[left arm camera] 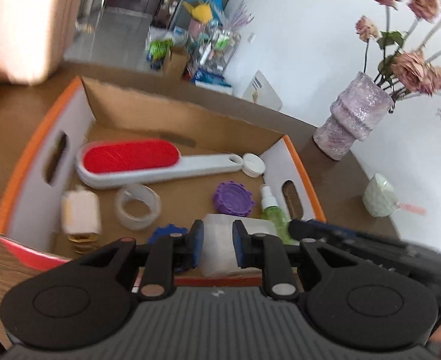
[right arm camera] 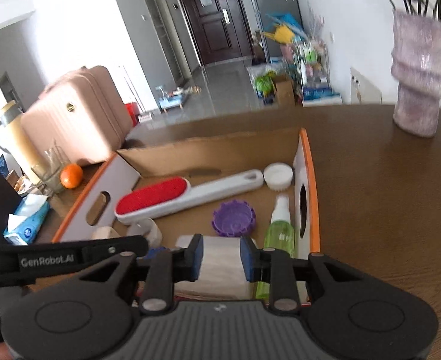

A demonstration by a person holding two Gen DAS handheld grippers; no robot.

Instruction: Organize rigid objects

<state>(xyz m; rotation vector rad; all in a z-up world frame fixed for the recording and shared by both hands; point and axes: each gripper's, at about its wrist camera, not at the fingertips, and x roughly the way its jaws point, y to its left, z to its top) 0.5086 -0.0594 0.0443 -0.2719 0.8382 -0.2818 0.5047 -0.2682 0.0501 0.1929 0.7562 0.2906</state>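
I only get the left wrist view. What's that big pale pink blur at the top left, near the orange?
Observer: A ribbed pink suitcase with a round gold emblem, standing just behind the orange.
Visitor: Anything else next to the orange?
Observer: Yes, clear drinking glasses stand right beside it, on the side away from the box.
Visitor: And further out that way?
Observer: A blue tissue pack lies on the table, outside the box, with a white tissue sticking out.
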